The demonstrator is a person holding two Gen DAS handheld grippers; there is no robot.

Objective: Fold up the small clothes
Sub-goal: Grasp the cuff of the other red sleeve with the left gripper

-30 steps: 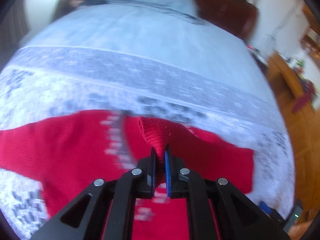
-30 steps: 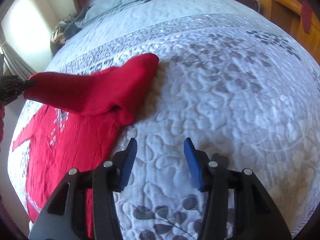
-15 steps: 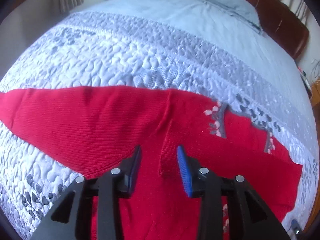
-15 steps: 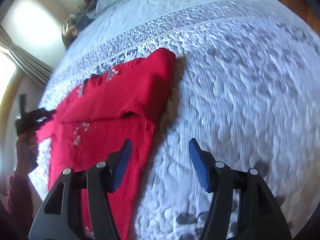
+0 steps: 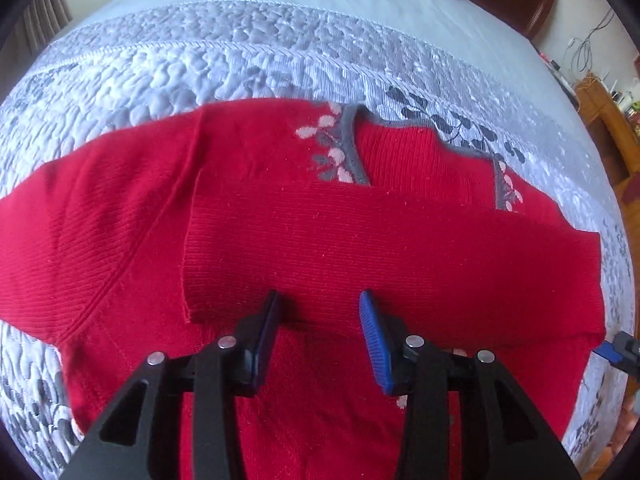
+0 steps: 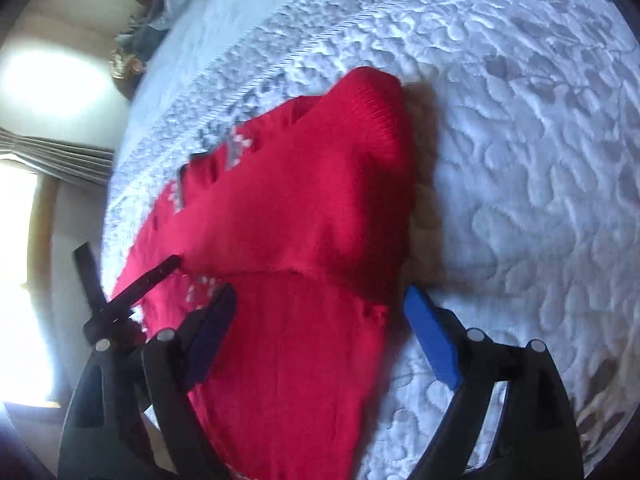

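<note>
Both sets of fingers have just been opening and grip nothing: the left gripper (image 5: 318, 312) hovers over the folded-in sleeve (image 5: 360, 248), the right gripper (image 6: 320, 312) straddles the red sweater (image 6: 288, 360) edge. It lies on the bed (image 6: 520, 160). I judge one sleeve folded; the other sleeve and body remain.

My left gripper (image 5: 318, 300) points steeply down, jaws part open and just been opening, nothing pinched between the pads. My right gripper (image 6: 320, 300) tilts down too, jaws spread wide and just been opening, pads gripping nothing. From the right wrist view, left gripper's black fingers (image 6: 152, 276) sit off to the left.
</note>
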